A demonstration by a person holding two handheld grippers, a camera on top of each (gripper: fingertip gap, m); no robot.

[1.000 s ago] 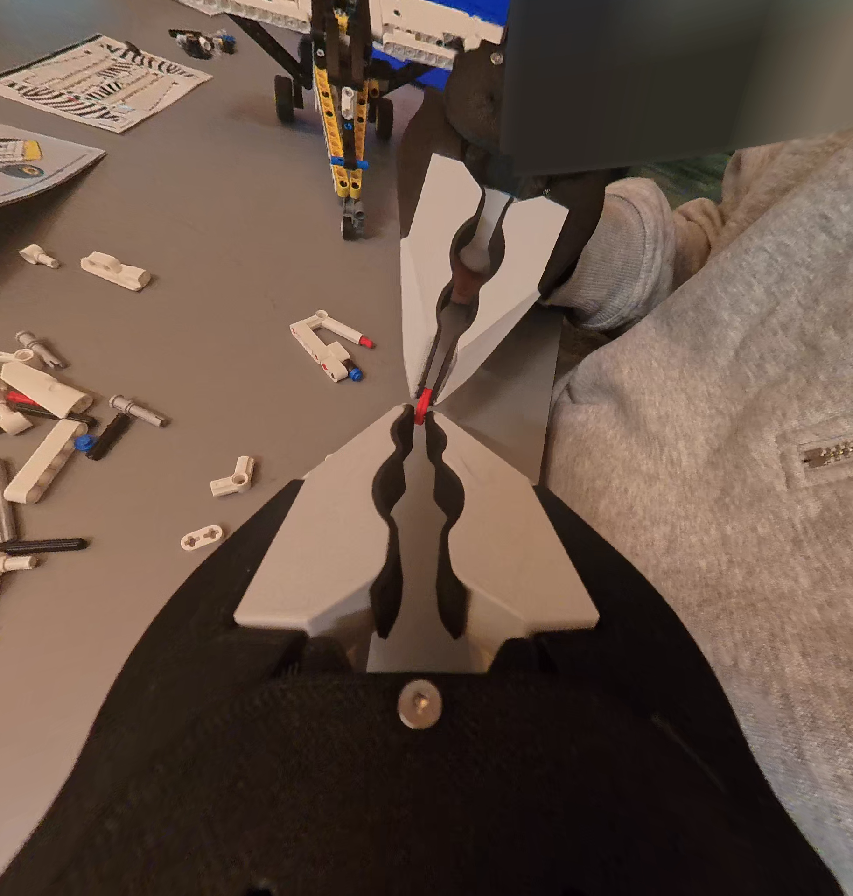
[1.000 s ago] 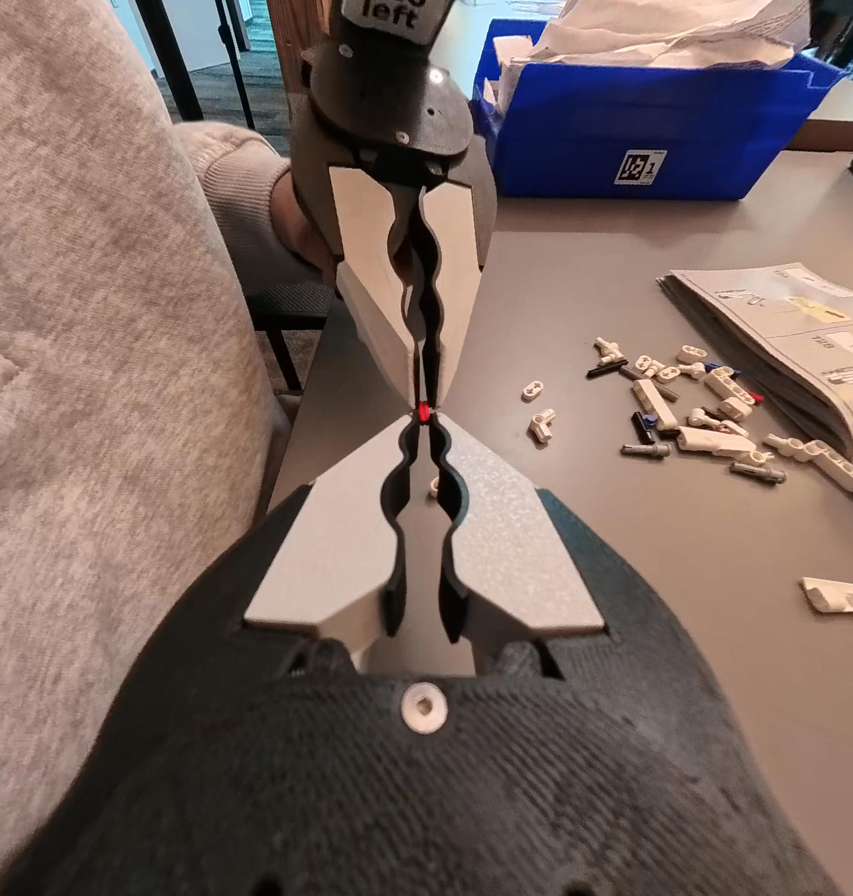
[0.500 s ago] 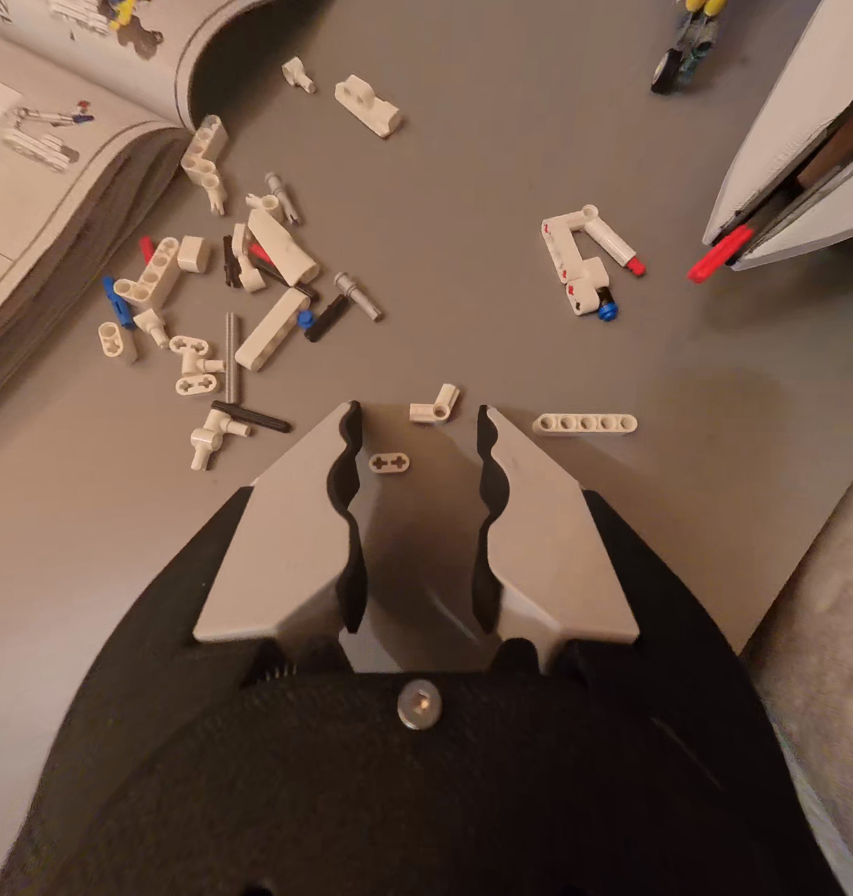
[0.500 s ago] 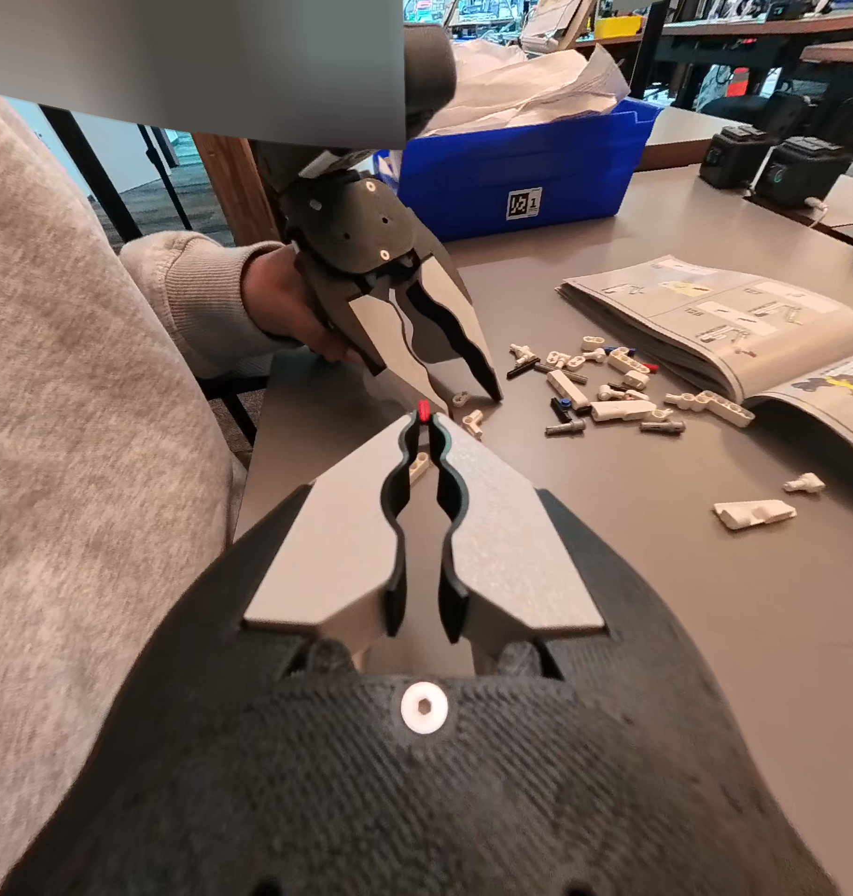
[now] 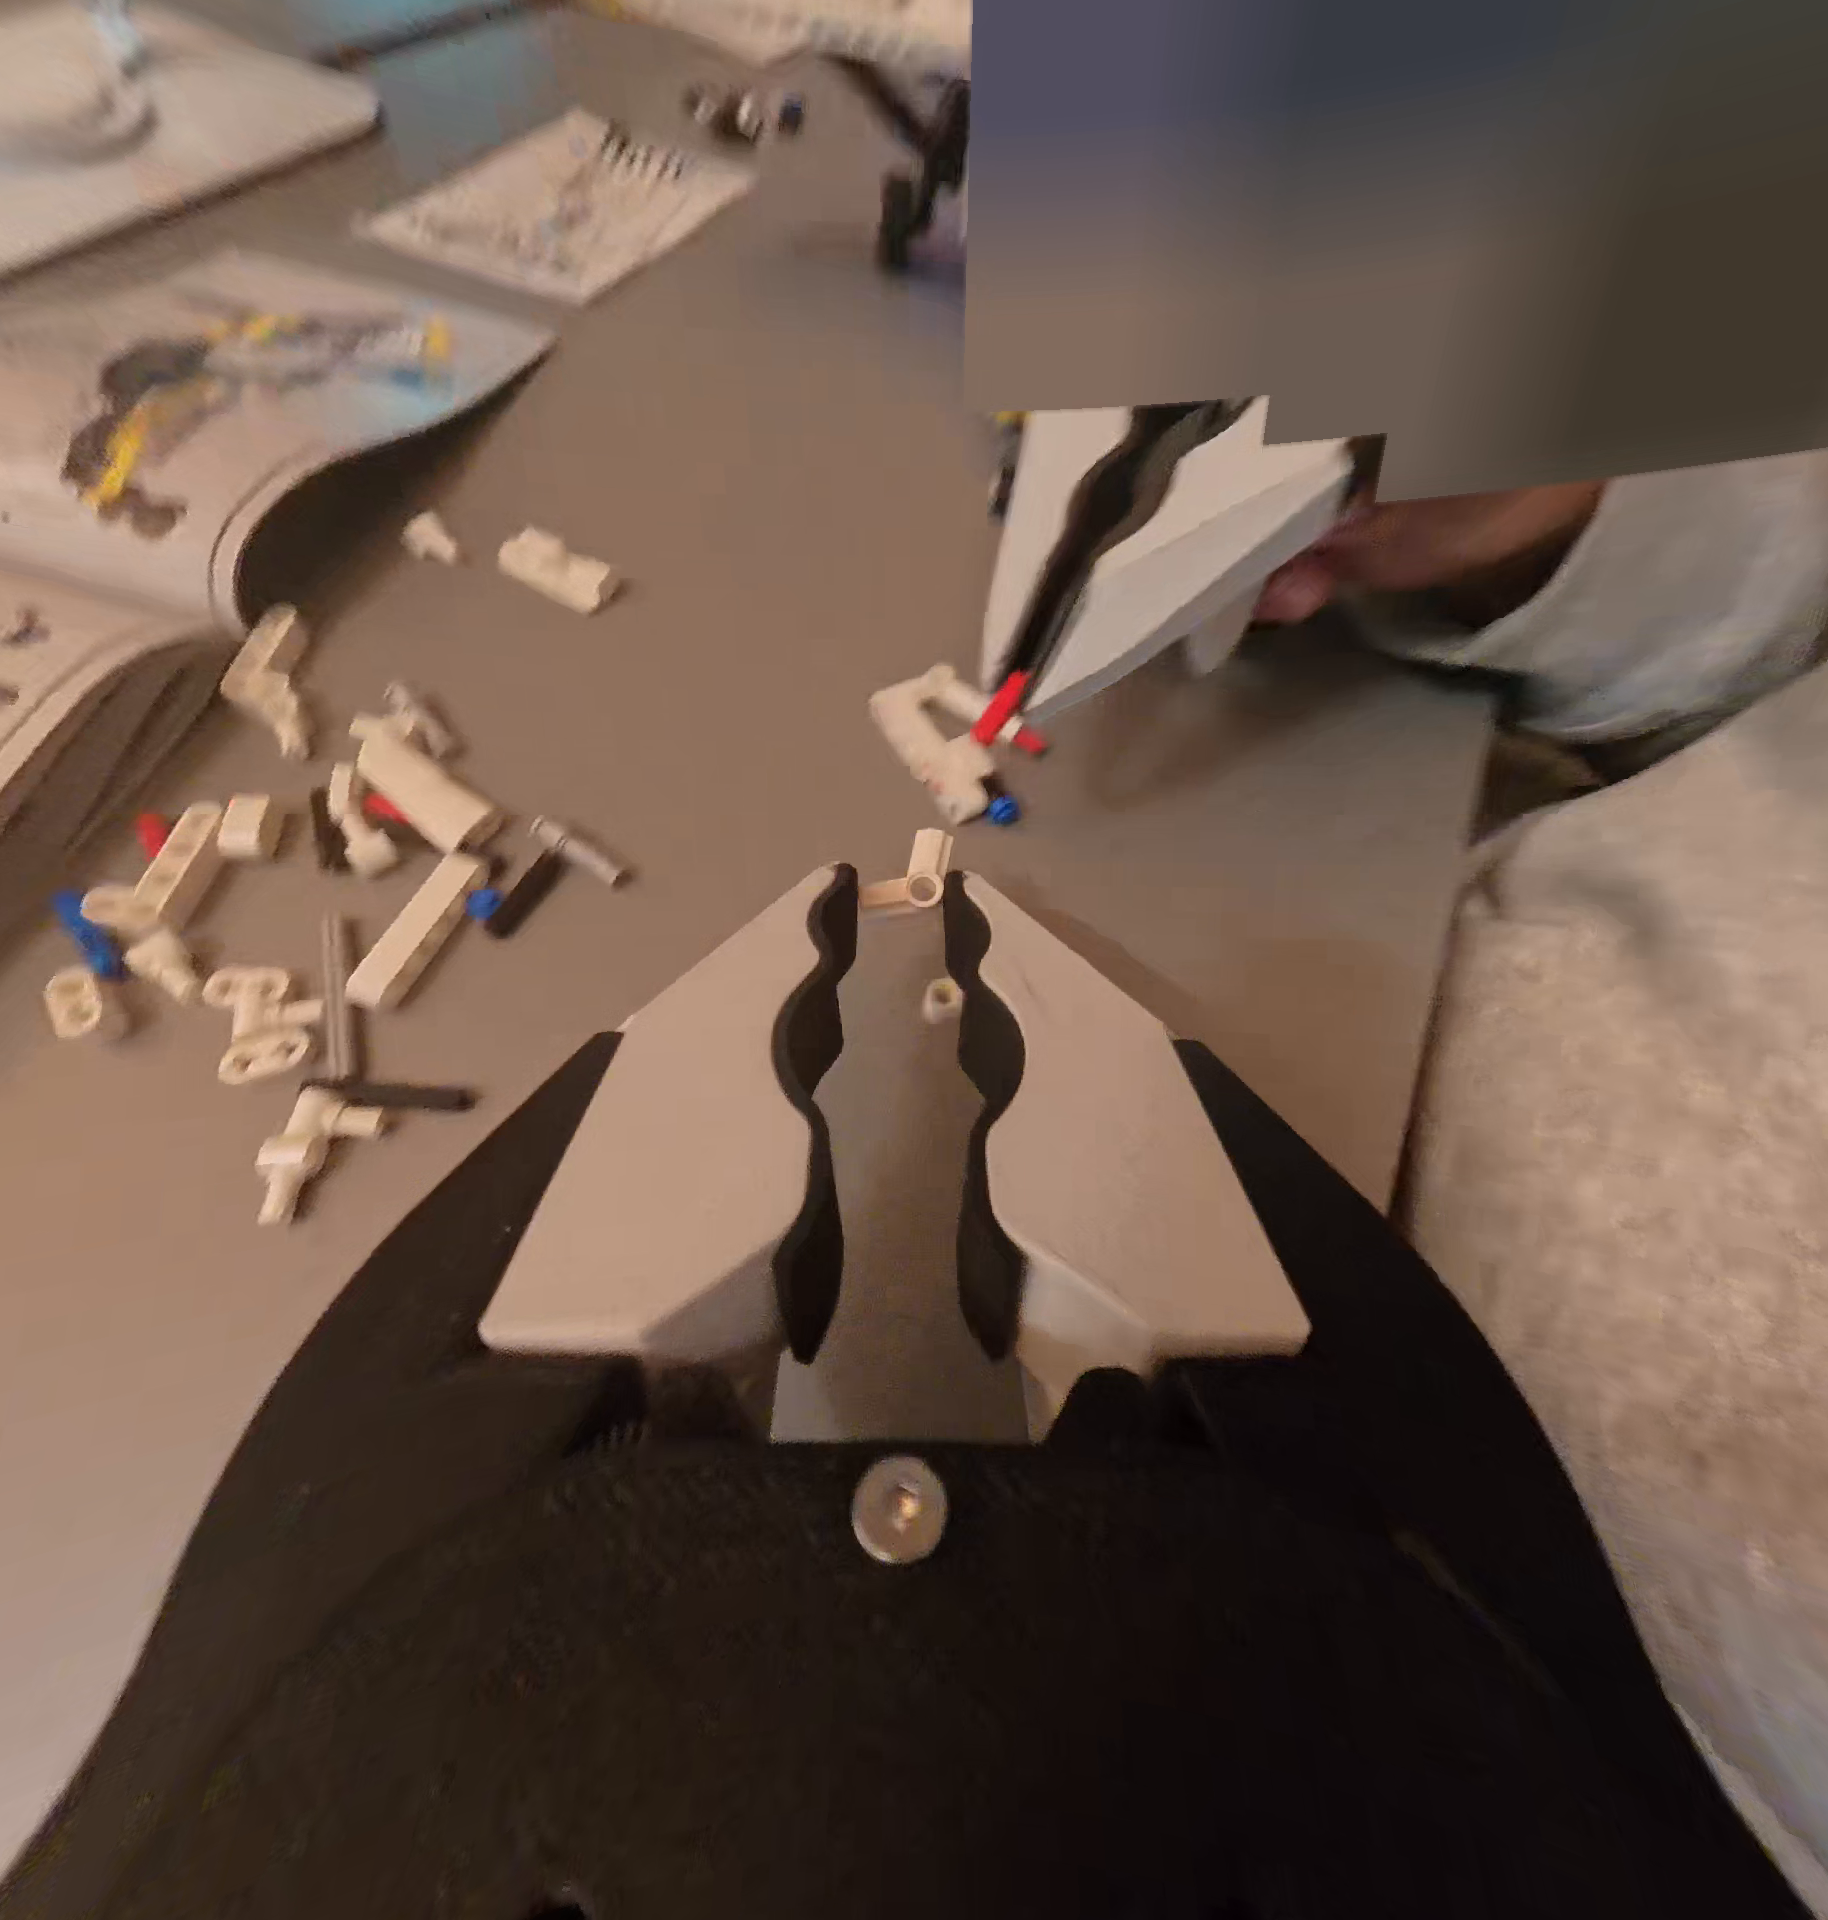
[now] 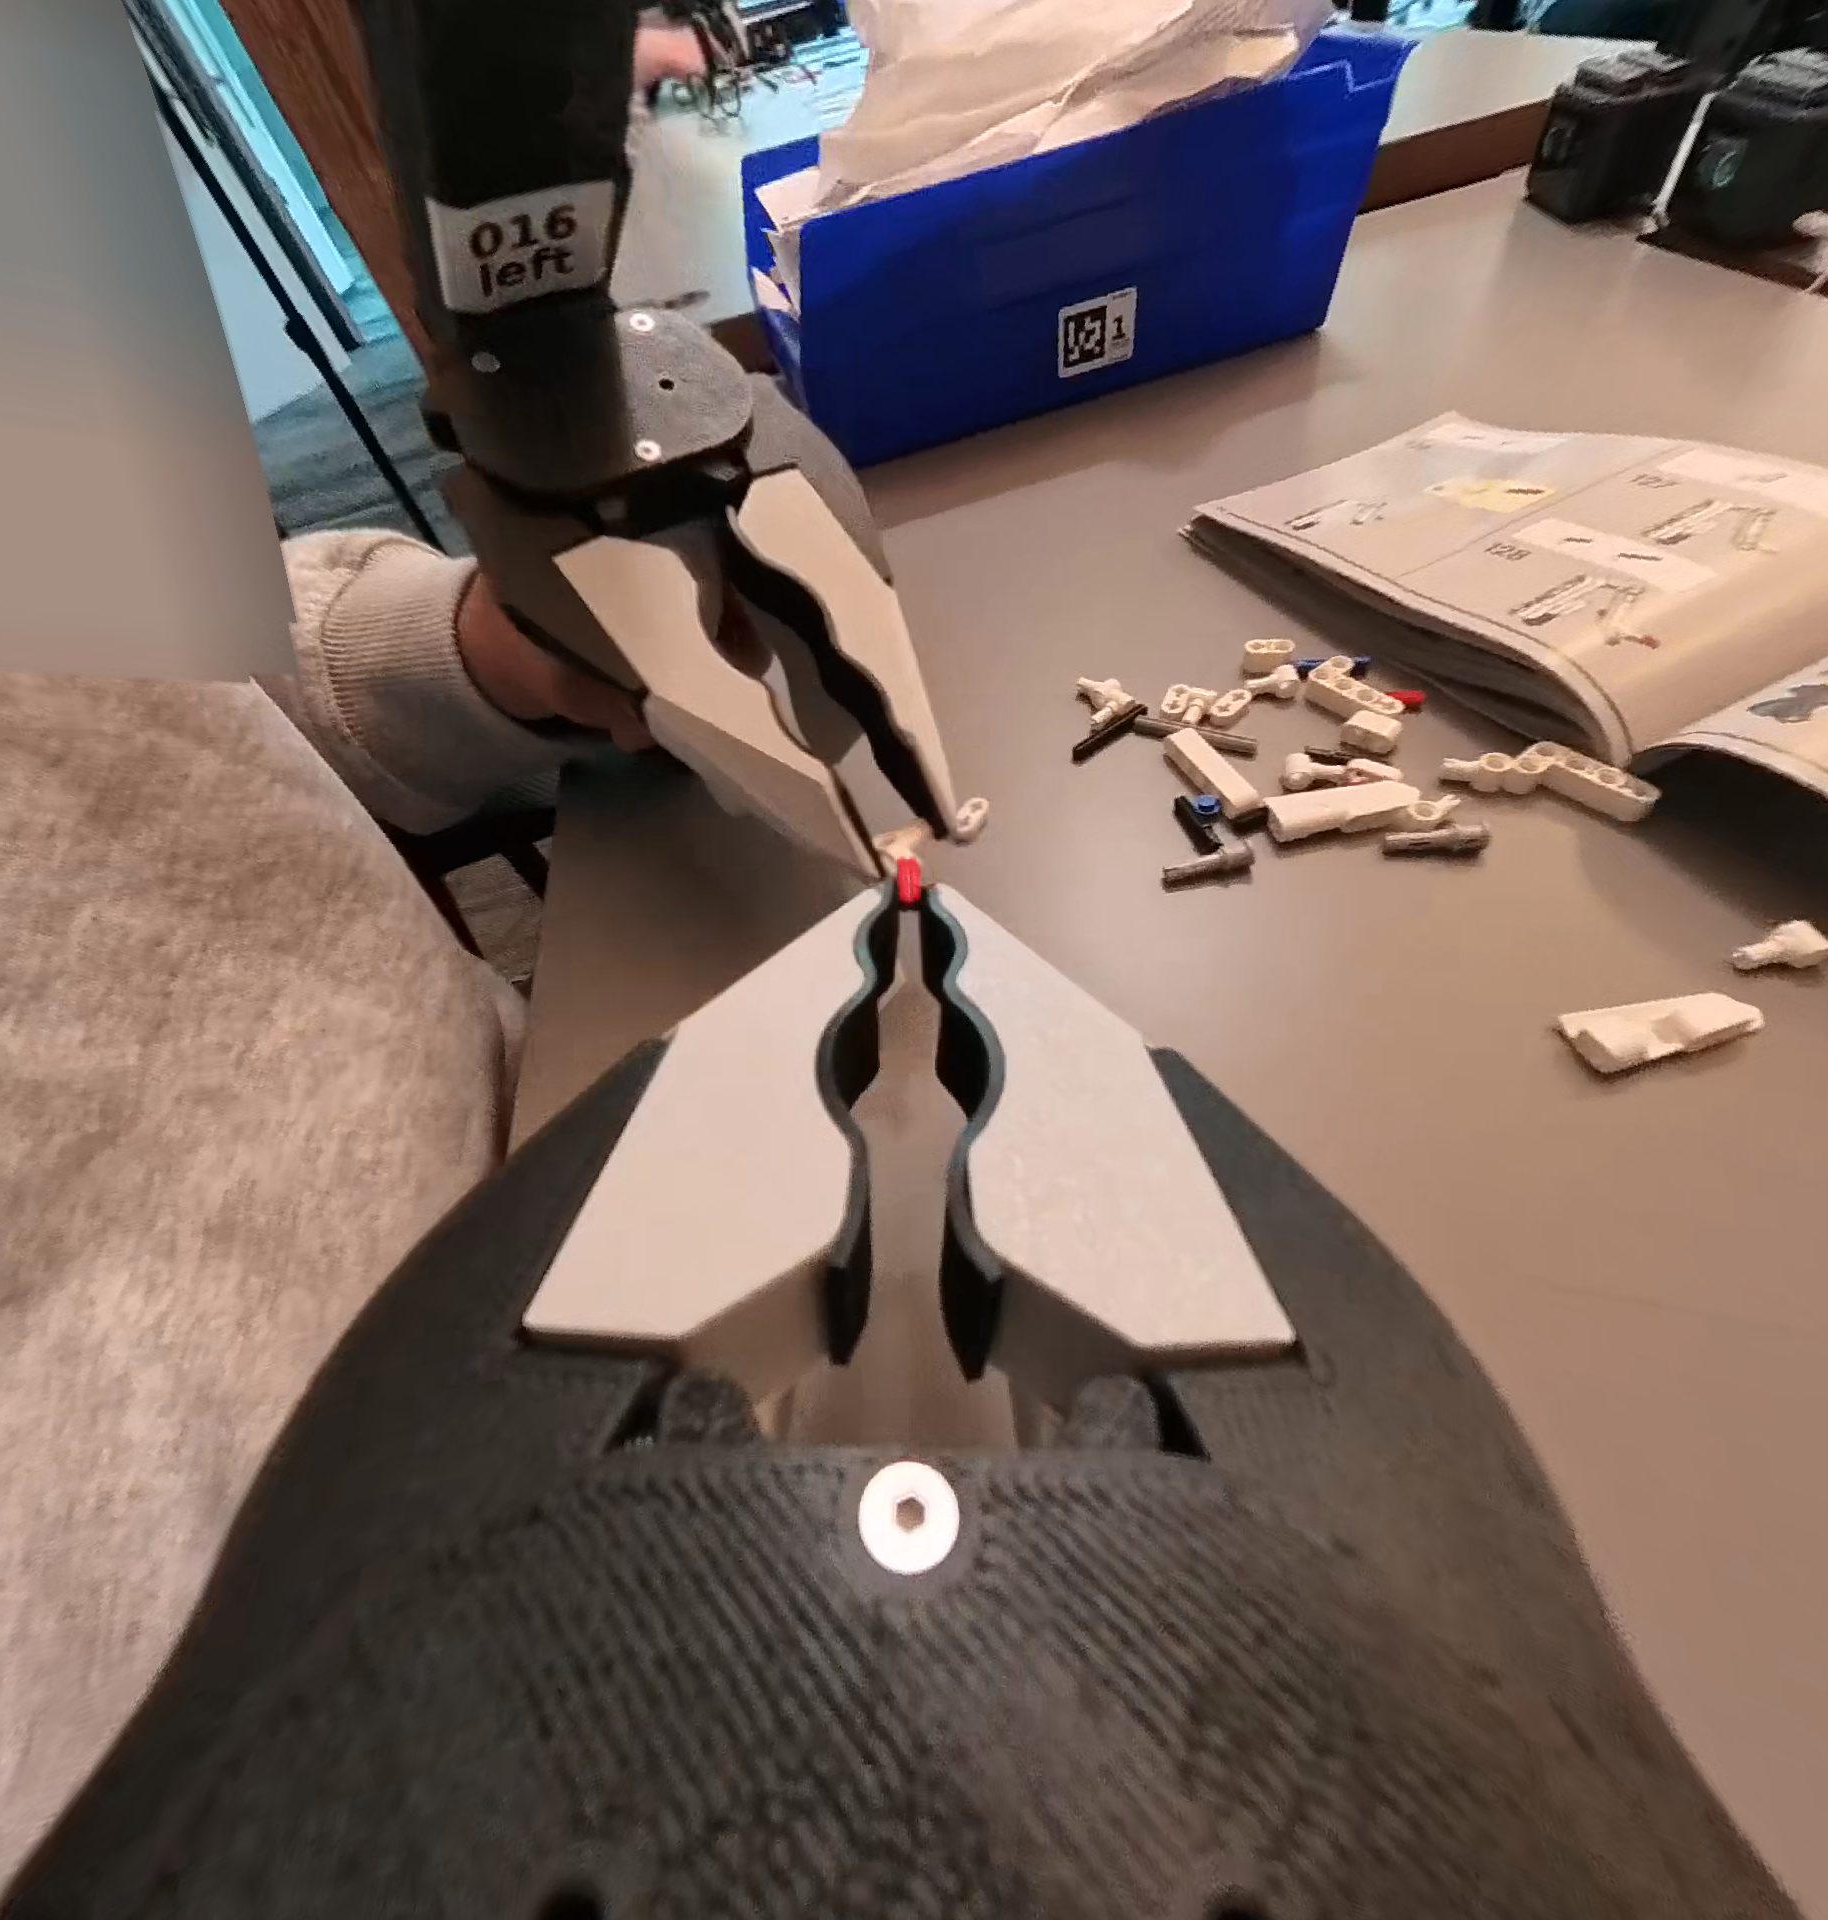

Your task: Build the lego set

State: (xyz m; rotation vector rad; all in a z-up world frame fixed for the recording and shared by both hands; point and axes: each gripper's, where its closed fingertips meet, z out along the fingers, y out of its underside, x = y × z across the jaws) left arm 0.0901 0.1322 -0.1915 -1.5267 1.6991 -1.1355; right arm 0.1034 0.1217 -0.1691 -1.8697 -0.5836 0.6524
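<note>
My left gripper (image 5: 899,883) is open and low over the grey table (image 5: 744,499). Its fingertips sit on either side of a small white angled connector (image 5: 915,888). In the right wrist view the left gripper (image 6: 915,842) comes in from the upper left, with the connector (image 6: 902,837) between its tips. My right gripper (image 6: 906,902) is shut on a short red pin (image 6: 906,878). In the left wrist view the right gripper (image 5: 1019,691) holds the red pin (image 5: 996,712) just above a small white sub-assembly (image 5: 936,748).
A pile of loose white, black and blue pieces (image 5: 370,883) lies left, and it shows in the right wrist view (image 6: 1305,758). An open instruction booklet (image 6: 1512,582) and a blue bin (image 6: 1045,260) are beyond. A partly built model (image 5: 910,197) stands far back. The person's grey sweater (image 5: 1668,1143) borders the table edge. My two grippers' fingertips are within a few centimetres of each other.
Both grippers held the red pin a second ago. My left gripper let go, swung down to the table and narrowed around the white connector. My right gripper kept the pin and moved towards the white sub-assembly.
</note>
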